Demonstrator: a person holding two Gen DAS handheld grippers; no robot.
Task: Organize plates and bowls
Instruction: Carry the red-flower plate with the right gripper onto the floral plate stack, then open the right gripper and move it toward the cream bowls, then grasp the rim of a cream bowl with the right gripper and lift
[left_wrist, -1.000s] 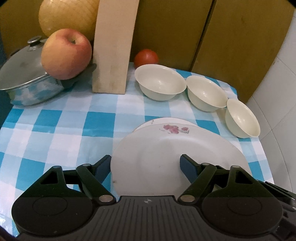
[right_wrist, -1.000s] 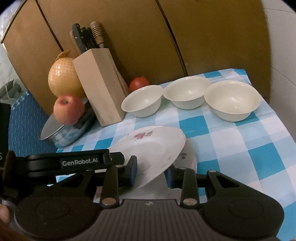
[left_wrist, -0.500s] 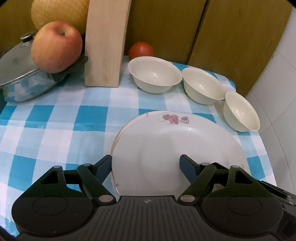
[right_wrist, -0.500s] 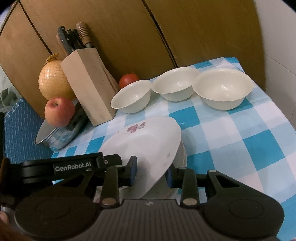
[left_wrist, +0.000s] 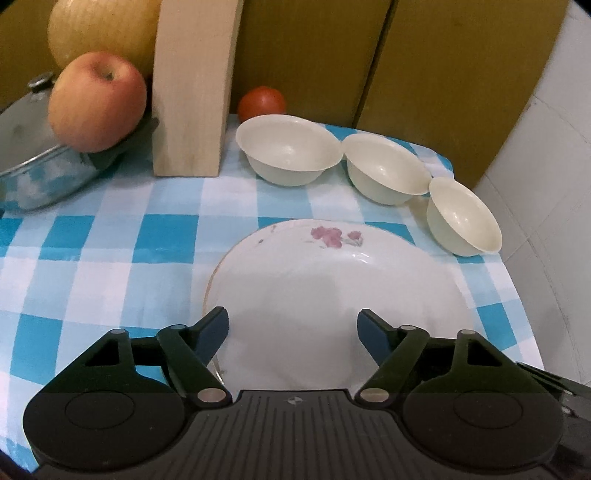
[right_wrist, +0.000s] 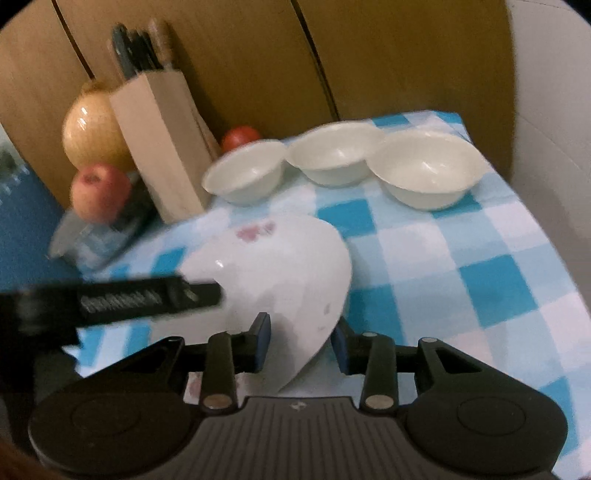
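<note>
Nearest to you, your right gripper (right_wrist: 300, 341) has its two blue-padded fingers (right_wrist: 261, 341) on either side of the edge of the white flowered plate (right_wrist: 284, 280). The gap is narrow, but this view is blurred and you cannot tell whether the pads actually press the rim. The plate sits tilted between them, its right edge dropping towards the fingers, and a second plate (right_wrist: 207, 384) with a pink mark shows just beneath it.

Your left gripper (left_wrist: 291, 328) is spread wide, its fingers (left_wrist: 214, 326) hovering over the near part of the flowered plate (left_wrist: 332, 295) without closing on anything. From this side a thin rim of the second plate (left_wrist: 211, 291) peeks out at the left edge of the top one. Both lie on the blue and white checked tablecloth (left_wrist: 110, 258).

Beyond the plates, three cream bowls stand in a row along the back right of the cloth: the left bowl (left_wrist: 288, 149), the middle bowl (left_wrist: 386, 168) touching it, and the right bowl (left_wrist: 463, 216) just beside that, nearest the table edge.

Further back to the left, a wooden knife block (left_wrist: 192, 88) stands upright, with a tomato (left_wrist: 262, 103) behind the left bowl. An apple (left_wrist: 98, 99) rests on the lidded steel pot (left_wrist: 33, 162), and a netted pomelo (left_wrist: 99, 29) sits behind it against the brown wall panels (left_wrist: 443, 74).
</note>
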